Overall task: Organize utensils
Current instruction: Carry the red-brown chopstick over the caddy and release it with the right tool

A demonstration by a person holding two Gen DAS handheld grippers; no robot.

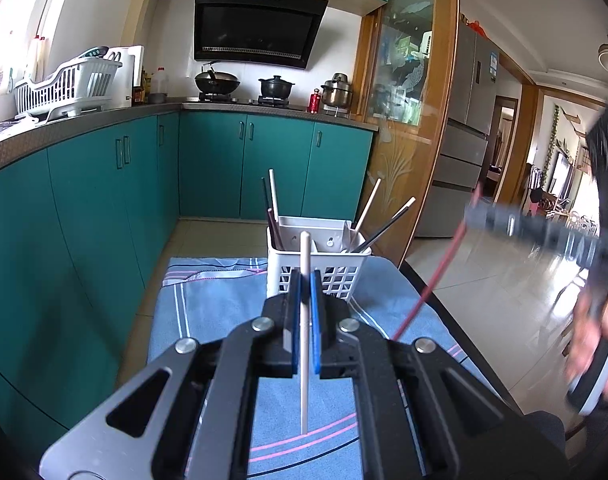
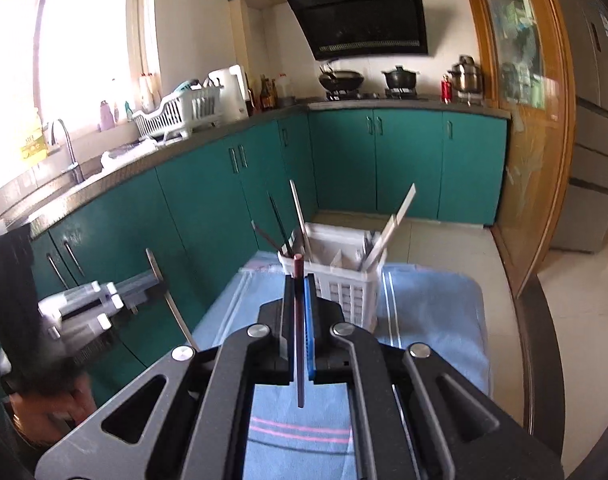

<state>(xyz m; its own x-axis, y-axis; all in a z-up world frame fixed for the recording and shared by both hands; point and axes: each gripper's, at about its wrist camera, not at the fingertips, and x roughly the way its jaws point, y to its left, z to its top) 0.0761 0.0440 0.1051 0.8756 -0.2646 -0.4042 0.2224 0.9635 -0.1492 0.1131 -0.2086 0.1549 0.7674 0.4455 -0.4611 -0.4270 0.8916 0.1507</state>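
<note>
A white slotted utensil caddy stands on a blue striped cloth, with several chopsticks leaning in its compartments. My left gripper is shut on a cream chopstick, held upright just before the caddy. My right gripper is shut on a dark red chopstick, also upright before the caddy. In the left wrist view the right gripper shows blurred at the right with the red chopstick. In the right wrist view the left gripper shows at the left.
The cloth covers a small dark table. Teal cabinets and a counter with a white dish rack run along the left. A stove with pots is at the back. A tiled floor lies to the right.
</note>
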